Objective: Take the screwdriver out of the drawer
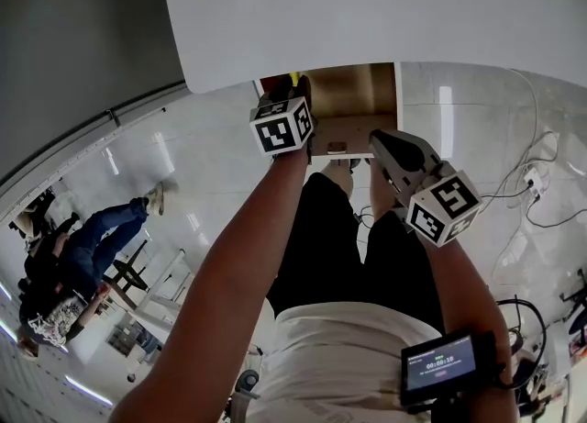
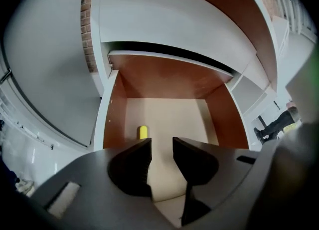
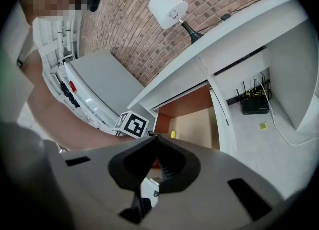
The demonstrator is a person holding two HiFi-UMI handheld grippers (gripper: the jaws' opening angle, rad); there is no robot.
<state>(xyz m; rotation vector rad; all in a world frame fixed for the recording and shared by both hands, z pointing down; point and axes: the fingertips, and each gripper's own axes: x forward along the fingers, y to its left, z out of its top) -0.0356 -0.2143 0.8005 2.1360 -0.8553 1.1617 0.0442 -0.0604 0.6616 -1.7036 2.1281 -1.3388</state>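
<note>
The drawer (image 2: 112, 108) stands pulled out under the white tabletop (image 1: 367, 8), its pale floor mostly bare. The screwdriver's yellow handle (image 2: 143, 132) lies near the drawer's left wall, and only that end shows. It shows too as a yellow spot (image 1: 294, 77) in the head view and as a yellow speck (image 3: 173, 134) in the right gripper view. My left gripper (image 2: 162, 145) points down into the drawer, open, with nothing between its pads; the handle lies just beyond its left jaw. My right gripper (image 3: 155, 138) is shut, a white piece of the drawer's front (image 1: 353, 129) between its jaws.
A white lamp (image 3: 168, 5) stands on the tabletop before a brick wall. A black router (image 3: 254, 105) and cables (image 1: 537, 183) lie on the tiled floor to the right. A seated person (image 1: 83, 247) is far off to the left. A small screen (image 1: 445, 366) rides on the right forearm.
</note>
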